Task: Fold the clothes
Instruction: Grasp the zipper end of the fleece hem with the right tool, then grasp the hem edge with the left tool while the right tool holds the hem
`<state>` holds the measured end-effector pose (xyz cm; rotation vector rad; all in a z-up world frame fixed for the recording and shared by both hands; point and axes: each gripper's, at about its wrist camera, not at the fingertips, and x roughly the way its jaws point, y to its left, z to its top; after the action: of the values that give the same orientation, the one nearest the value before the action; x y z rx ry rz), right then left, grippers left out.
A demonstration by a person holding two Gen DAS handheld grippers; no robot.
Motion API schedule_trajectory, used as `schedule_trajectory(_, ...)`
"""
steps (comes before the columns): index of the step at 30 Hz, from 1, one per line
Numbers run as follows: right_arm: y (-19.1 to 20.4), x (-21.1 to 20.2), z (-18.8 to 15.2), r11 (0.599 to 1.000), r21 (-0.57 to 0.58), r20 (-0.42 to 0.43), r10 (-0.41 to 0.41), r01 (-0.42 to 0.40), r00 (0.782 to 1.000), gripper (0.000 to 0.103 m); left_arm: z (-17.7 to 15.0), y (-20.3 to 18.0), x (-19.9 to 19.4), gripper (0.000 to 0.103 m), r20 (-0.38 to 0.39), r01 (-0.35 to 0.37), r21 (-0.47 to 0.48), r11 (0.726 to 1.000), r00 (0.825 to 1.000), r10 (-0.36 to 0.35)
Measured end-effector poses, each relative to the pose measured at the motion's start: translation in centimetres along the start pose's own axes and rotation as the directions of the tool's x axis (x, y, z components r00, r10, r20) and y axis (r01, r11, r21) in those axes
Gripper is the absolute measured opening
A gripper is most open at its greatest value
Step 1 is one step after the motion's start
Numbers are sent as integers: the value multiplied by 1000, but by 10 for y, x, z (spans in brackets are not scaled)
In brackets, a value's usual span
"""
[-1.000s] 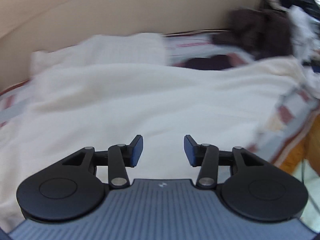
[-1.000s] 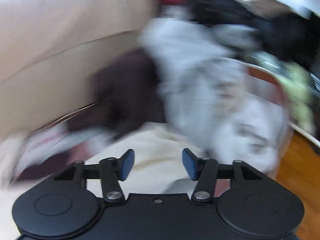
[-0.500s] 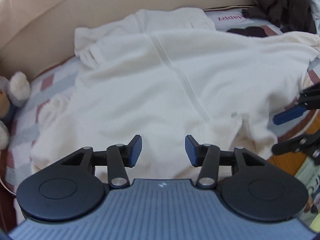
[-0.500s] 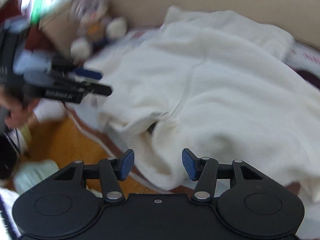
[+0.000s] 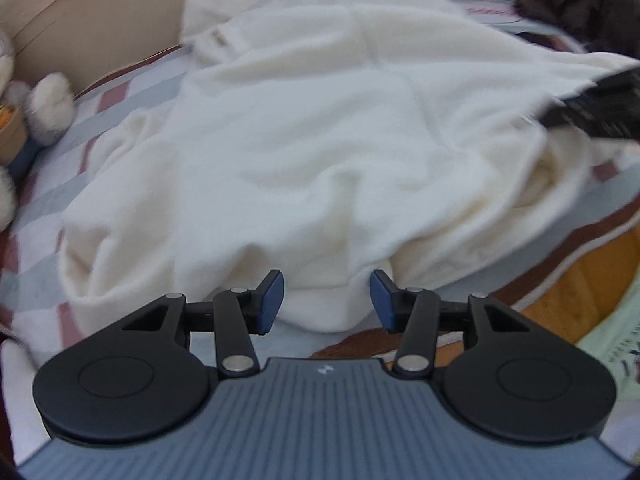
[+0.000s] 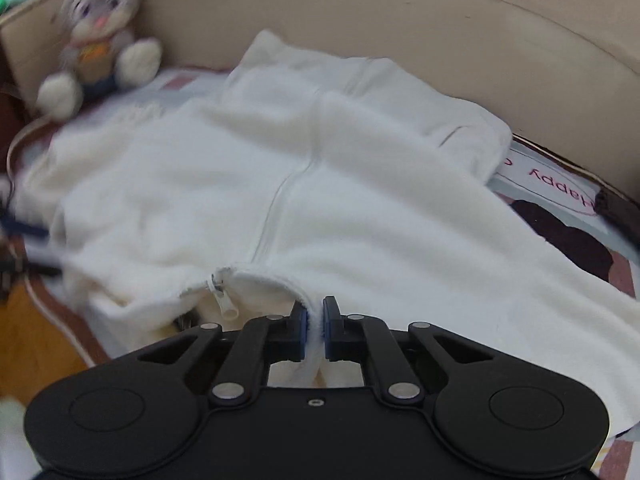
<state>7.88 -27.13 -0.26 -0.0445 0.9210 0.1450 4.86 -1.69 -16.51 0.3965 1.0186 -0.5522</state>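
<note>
A cream fleece zip jacket (image 5: 304, 136) lies spread front-up on the bed; it also shows in the right wrist view (image 6: 320, 184), zipper running down its middle. My left gripper (image 5: 327, 300) is open and empty, its blue pads just short of the jacket's bunched near hem. My right gripper (image 6: 316, 326) is shut on the jacket's bottom hem, right of the zipper pull (image 6: 224, 300). The right gripper also shows blurred at the right edge of the left wrist view (image 5: 596, 108).
The bed has a checked sheet (image 5: 44, 184) and a beige headboard wall (image 6: 400, 20). A grey plush rabbit (image 6: 100, 36) sits at the bed's left end. Dark clothes (image 5: 588, 0) lie at the far right. Orange floor (image 5: 580, 292) borders the bed's near edge.
My right gripper swung in to the jacket's bottom hem and closed on it. My left gripper dropped closer to the near hem and stayed open.
</note>
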Motion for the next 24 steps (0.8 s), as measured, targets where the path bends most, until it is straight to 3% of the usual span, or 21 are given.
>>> schedule_trajectory(6,-10,7,17,998,-11,12,-59,59,998,8,2,-14,35,48,0,65,-53,996,998,-65)
schedule_trajectory(10,-21,18,31,994,22,23,-105,105,994,8,0,-19,27,48,65,157,6,988,985,-157)
schedule_trajectory(14,-42,31,37,983,164,-10,-83,84,996,9,-1,-9,12,48,169,265,-39,963,952,-255)
schedule_trajectory(18,-57,44,33,953,296,-51,-47,60,998,11,2,-7,24,48,237,409,-133,903,898,-372)
schedule_trajectory(20,-64,45,30,939,341,-62,-17,37,998,11,6,-6,38,47,252,397,-237,887,907,-339)
schedule_trajectory(22,-71,42,28,920,392,-68,20,9,998,15,11,-7,54,44,230,358,-332,873,928,-293)
schedule_trajectory(24,-77,39,27,896,443,-71,56,-19,996,19,14,-11,64,44,228,348,-368,862,933,-278)
